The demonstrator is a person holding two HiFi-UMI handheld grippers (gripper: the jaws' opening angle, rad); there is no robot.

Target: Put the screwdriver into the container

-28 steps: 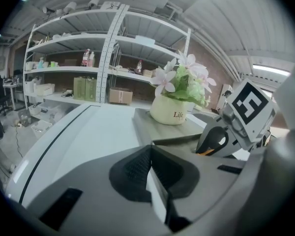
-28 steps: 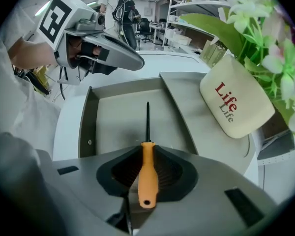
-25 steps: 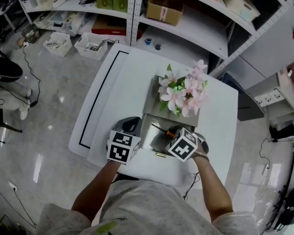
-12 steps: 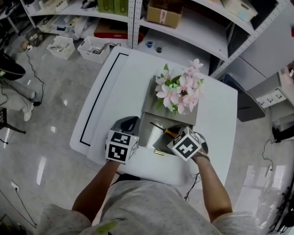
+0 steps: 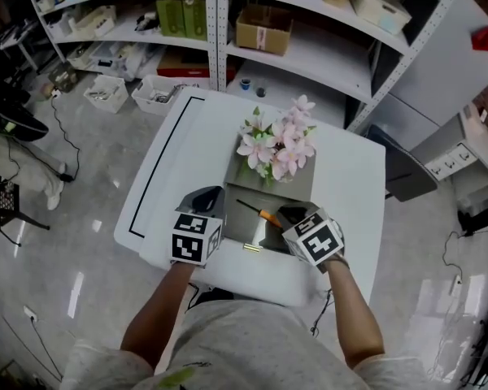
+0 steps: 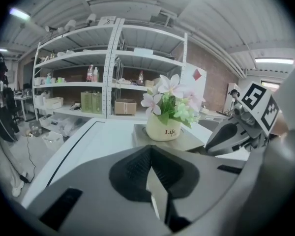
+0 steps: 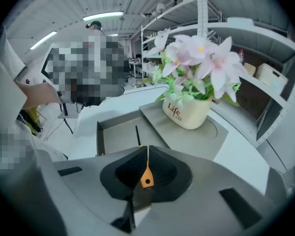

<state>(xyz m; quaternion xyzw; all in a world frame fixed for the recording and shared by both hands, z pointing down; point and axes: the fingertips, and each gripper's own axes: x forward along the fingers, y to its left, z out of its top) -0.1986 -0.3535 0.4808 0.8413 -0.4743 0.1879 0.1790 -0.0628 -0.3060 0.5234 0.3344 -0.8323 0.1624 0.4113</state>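
orange shows between the clenched jaws of the right gripper [image 7: 147,152]: it is the handle of the screwdriver [image 7: 146,180], gripped tight. its thin black shaft pokes forward over the sunken near half of the grey container [image 7: 115,132]; whether the tip touches the floor there i can't tell. the container sits toward the near edge of the white table [image 5: 191,136], with a cream pot of pink flowers [image 5: 275,143] on its raised far half. the left gripper [image 6: 151,154] is just beside the container's left edge, jaws pressed together on nothing.
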